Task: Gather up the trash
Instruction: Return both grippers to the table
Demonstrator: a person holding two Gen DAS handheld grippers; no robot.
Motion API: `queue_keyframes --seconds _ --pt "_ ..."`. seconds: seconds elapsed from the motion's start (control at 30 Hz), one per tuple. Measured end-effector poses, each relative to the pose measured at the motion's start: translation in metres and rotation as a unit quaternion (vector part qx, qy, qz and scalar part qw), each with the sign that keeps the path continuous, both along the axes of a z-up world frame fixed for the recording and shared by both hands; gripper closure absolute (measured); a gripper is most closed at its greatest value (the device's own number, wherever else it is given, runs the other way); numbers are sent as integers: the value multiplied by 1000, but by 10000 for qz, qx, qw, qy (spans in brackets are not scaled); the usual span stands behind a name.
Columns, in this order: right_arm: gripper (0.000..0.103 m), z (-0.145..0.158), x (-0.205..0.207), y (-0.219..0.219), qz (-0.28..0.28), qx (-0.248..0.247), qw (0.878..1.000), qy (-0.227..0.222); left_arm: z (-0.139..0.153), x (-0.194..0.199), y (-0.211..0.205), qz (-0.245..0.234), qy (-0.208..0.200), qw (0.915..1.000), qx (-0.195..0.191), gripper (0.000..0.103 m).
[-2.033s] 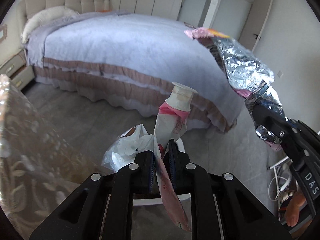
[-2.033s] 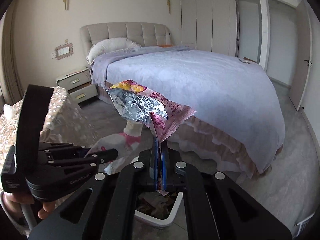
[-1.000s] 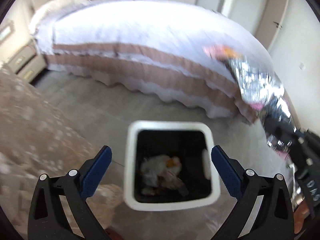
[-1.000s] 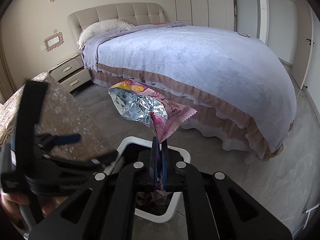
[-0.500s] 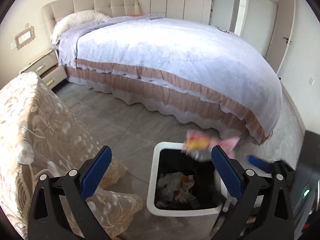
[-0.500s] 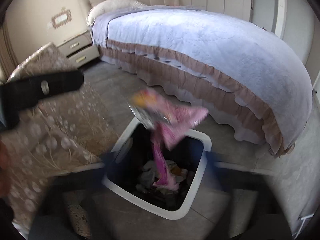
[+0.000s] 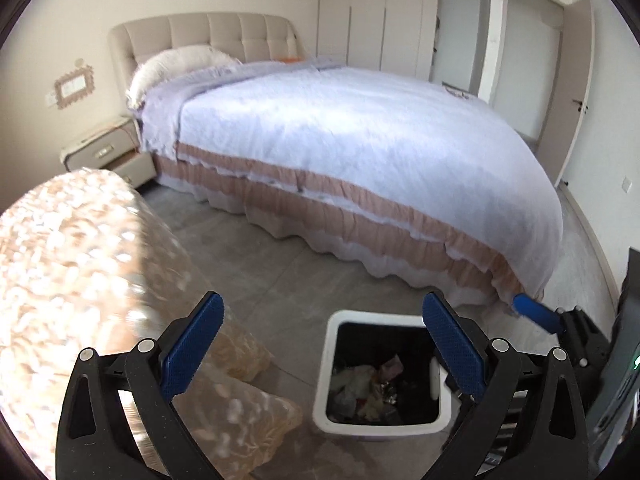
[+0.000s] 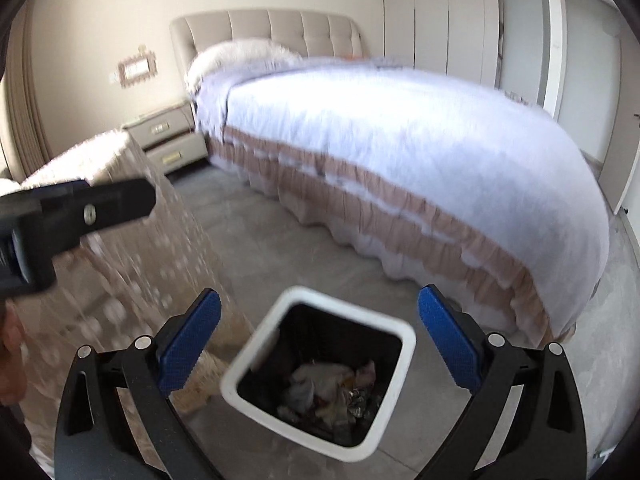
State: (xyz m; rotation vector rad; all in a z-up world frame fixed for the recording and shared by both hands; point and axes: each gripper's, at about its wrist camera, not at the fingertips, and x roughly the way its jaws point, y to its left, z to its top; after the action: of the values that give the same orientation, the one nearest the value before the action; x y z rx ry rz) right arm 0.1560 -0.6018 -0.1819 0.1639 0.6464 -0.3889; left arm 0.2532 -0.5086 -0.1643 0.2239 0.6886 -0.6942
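A white-rimmed bin (image 7: pixel 332 364) (image 8: pixel 256 360) with a black inside stands on the grey floor below both grippers. Crumpled trash (image 7: pixel 372 388) (image 8: pixel 332 392) lies at its bottom, with a silver foil wrapper among it. My left gripper (image 7: pixel 320 344) is open above the bin with nothing between its blue pads. My right gripper (image 8: pixel 320 340) is open too, its jaws wide apart and empty, straddling the bin from above. In the left wrist view, a blue pad and black body of the right gripper show at the right edge. The left gripper's black body crosses the left of the right wrist view.
A large bed (image 7: pixel 360 152) with a pale blue cover and pink frill fills the room beyond the bin. A table under a beige lace cloth (image 7: pixel 80 272) stands close on the left. A nightstand (image 7: pixel 108 156) sits by the headboard. Grey floor runs between bed and table.
The right gripper opened and the pink foil wrapper fell into the bin. The left gripper, open throughout the last second, rose away from the bin.
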Motion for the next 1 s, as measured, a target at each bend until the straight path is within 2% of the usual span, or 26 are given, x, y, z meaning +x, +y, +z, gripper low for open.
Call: queue_keyframes --seconds 0.37,0.63,0.8,1.0 --pt "5 81 12 57 591 -445 9941 -799 72 -1 84 641 -425 9948 -674 5" --pt "5 123 42 121 1318 -706 9824 -1116 107 13 159 1215 -800 9867 -728 5" --pt "5 140 65 162 1721 -759 9738 -1277 120 27 207 1646 -878 9795 -755 5" --pt "5 150 99 207 2096 -842 9660 -1261 124 55 272 2180 -843 9692 -774 5"
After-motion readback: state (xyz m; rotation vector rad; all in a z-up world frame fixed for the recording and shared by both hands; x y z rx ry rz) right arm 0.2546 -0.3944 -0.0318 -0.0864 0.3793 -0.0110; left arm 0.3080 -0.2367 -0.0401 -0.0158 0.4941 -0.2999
